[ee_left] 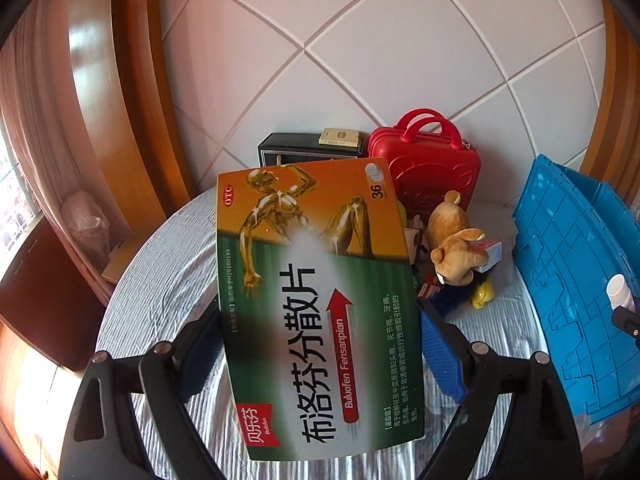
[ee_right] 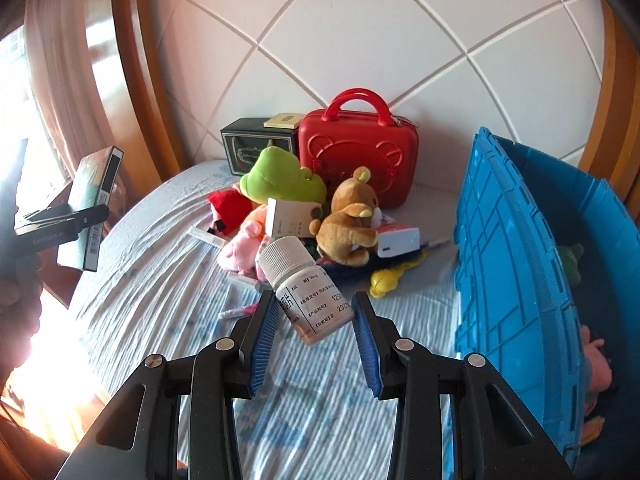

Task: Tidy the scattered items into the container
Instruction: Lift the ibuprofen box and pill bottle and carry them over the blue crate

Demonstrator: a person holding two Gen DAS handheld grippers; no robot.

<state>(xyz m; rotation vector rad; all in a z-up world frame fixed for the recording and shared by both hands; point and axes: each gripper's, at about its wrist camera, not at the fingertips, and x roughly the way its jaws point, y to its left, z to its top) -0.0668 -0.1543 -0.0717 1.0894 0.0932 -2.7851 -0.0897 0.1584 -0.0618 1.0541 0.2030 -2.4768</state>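
Note:
My left gripper (ee_left: 320,312) is shut on a large green and orange medicine box (ee_left: 320,300), its blue pads (ee_left: 440,352) pressing the box's two long sides. The same box (ee_right: 94,208) shows at the far left of the right wrist view, held above the bed's edge. My right gripper (ee_right: 316,300) is shut on a white pill bottle (ee_right: 308,288), which sits tilted with its ribbed cap toward the far left. The blue crate (ee_right: 512,260) stands open at the right, with a green toy (ee_right: 572,260) and a pink plush (ee_right: 596,360) inside.
A pile lies on the striped bed cover (ee_right: 160,300): brown bear (ee_right: 352,220), green frog plush (ee_right: 280,176), pink plush (ee_right: 244,244), yellow toy (ee_right: 388,276), small boxes. A red case (ee_right: 356,152) and a dark box (ee_right: 256,144) stand against the tiled wall.

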